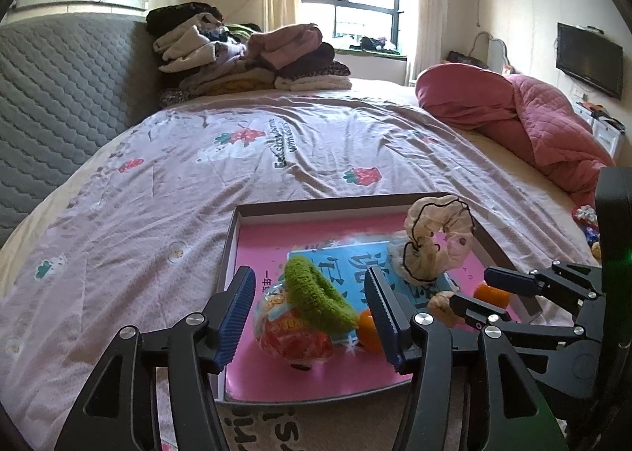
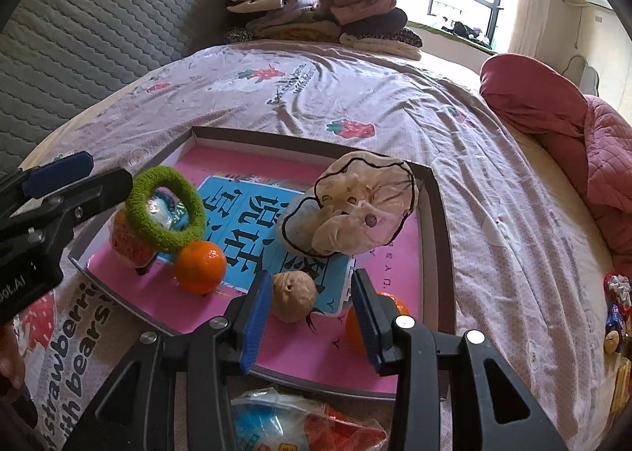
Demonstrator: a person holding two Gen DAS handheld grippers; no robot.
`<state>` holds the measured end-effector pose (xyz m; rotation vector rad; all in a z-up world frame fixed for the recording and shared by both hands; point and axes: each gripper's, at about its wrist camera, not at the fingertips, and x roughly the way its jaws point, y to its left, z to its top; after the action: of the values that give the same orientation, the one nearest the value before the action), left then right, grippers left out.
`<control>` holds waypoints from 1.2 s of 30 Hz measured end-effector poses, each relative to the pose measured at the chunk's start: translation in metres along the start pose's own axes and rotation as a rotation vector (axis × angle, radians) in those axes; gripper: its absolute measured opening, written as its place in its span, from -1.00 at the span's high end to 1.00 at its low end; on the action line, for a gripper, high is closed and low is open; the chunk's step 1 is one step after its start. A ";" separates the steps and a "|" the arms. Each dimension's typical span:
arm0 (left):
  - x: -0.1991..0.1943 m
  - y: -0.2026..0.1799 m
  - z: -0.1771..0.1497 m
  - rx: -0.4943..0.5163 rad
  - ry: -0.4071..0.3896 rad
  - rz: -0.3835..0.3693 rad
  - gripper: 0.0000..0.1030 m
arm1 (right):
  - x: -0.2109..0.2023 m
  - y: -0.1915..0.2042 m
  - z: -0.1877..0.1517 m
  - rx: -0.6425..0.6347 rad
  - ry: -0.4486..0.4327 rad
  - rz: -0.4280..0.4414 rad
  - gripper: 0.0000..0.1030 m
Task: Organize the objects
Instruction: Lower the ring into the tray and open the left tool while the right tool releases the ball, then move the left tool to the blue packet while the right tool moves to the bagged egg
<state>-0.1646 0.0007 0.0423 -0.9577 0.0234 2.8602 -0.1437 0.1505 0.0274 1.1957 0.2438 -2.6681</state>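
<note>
On the bed (image 2: 395,103), a shallow box (image 2: 436,214) with a pink floor holds everything. Its green ring (image 2: 166,214) stands tilted against a wrapped snack (image 1: 292,328), opening toward the right wrist view. One orange (image 2: 200,267) touches the ring; a walnut (image 2: 293,295) sits just beyond the right gripper (image 2: 312,316), fingers spread, nothing between. The left gripper (image 1: 312,316) hovers low over the near rim, fingers spread around the snack and ring. A cream scrunchie (image 2: 355,210) leans near the far right wall; pink floor lies bare behind.
</note>
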 end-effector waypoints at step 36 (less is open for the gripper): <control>-0.052 -0.038 -0.040 0.077 -0.001 -0.024 -0.25 | -0.064 -0.028 -0.031 0.044 -0.097 0.032 -0.03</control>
<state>-0.0948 0.0300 0.0423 -0.9349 0.1207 2.8153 -0.0865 0.1923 0.0567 1.0694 0.1502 -2.7074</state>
